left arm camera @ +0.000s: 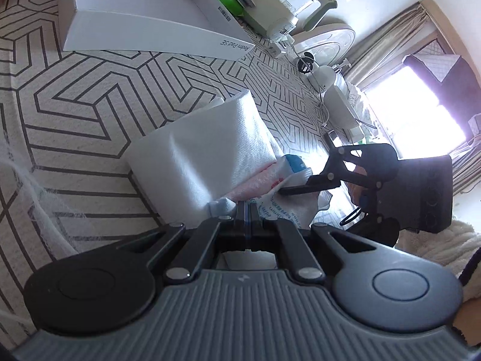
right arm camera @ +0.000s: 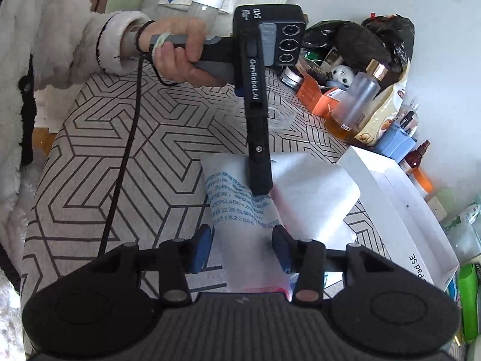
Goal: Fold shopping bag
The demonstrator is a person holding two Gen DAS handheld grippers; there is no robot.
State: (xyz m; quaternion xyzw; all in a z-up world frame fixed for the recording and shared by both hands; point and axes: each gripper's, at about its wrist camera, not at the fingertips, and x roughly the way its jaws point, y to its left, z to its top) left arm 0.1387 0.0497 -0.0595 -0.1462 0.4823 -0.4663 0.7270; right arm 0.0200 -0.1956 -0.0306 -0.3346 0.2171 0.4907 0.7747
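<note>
A white plastic shopping bag (left arm camera: 204,150) with blue print lies partly folded on the patterned tablecloth (left arm camera: 90,105). My left gripper (left arm camera: 248,210) is shut, pinching the bag's near printed edge. In the right wrist view the left gripper (right arm camera: 261,191) comes down from above with its tip on the bag (right arm camera: 312,186), held by a hand (right arm camera: 177,51) in a fleece sleeve. My right gripper (right arm camera: 241,249) stands open, and the printed strip of the bag runs between its fingers (right arm camera: 201,249). Seen from the left wrist, the right gripper (left arm camera: 288,189) reaches in from the right, low over the bag.
A white tablet box (right arm camera: 399,210) lies open just right of the bag, also the box (left arm camera: 144,21) at the far side. Bottles (right arm camera: 351,105), an orange carton (right arm camera: 318,99) and black bags crowd the far right. A black cable (right arm camera: 126,156) crosses the cloth on the left.
</note>
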